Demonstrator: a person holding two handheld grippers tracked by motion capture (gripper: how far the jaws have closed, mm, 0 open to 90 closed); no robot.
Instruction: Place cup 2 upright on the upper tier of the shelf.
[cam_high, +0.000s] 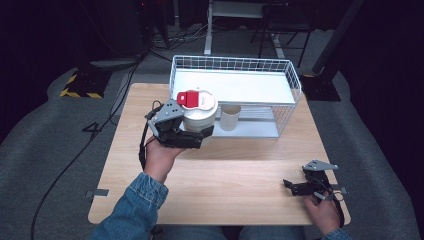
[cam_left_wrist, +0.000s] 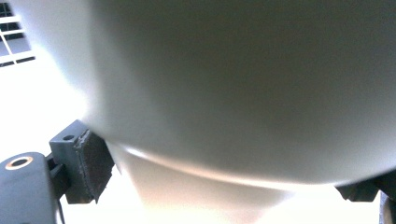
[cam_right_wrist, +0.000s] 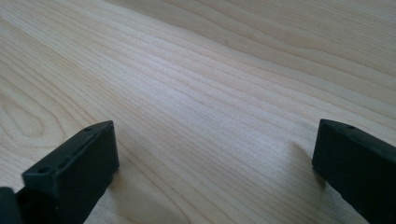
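Left gripper (cam_high: 192, 131) clamps the upright white jar (cam_high: 199, 117) at the rack's (cam_high: 235, 87) front left corner; right gripper (cam_high: 296, 186) rests released near the table's (cam_high: 225, 180) right edge.

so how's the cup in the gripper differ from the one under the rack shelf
The lidded cup is wider, capped with a white lid bearing a red tab, and clamped in the left gripper. The plain cup is narrower, open-topped, and stands free beneath the wire rack shelf. Both are pale and upright.
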